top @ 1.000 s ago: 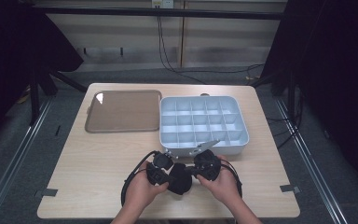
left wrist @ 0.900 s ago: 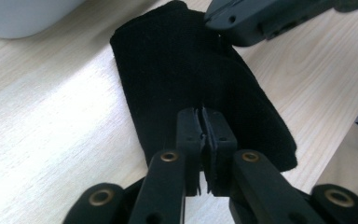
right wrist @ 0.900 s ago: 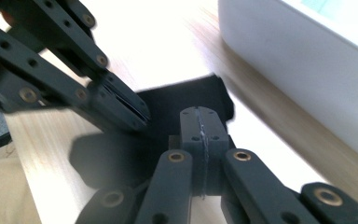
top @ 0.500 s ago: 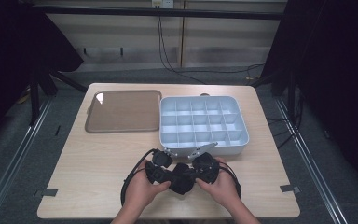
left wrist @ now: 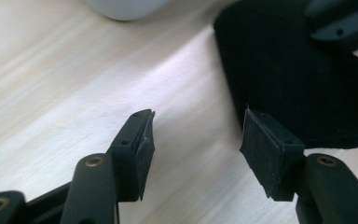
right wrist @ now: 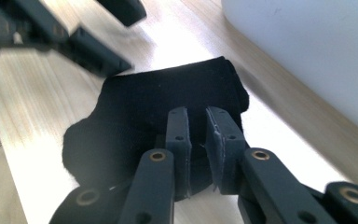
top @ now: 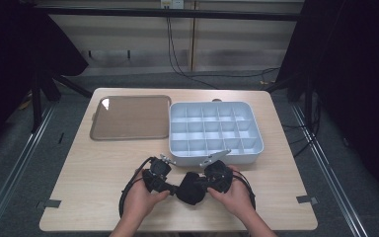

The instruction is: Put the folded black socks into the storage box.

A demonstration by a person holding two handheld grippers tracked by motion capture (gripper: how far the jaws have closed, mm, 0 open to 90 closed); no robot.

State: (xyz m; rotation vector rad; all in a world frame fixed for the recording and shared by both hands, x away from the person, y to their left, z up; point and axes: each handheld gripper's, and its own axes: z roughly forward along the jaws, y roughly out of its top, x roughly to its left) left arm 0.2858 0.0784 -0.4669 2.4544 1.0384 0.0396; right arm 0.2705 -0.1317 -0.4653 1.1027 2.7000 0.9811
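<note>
A crumpled black cloth lies on the wooden table between my two grippers. My left gripper sits at its left side, and its jaws have just been opening. In the left gripper view the left gripper stands wide with bare table between its pads, and the cloth lies just beyond the right-hand pad. My right gripper is at the cloth's right side. Its jaws have also just been opening. In the right gripper view the right gripper shows a narrow gap, with the cloth under and between the tips.
A white compartment box stands just behind the grippers, close to the cloth. A flat brown tray lies at the back left. The table ends a short way in front of the hands.
Both grippers' jaws have spread apart at the cloth, the left far more than the right. The hands have stayed where they were.
</note>
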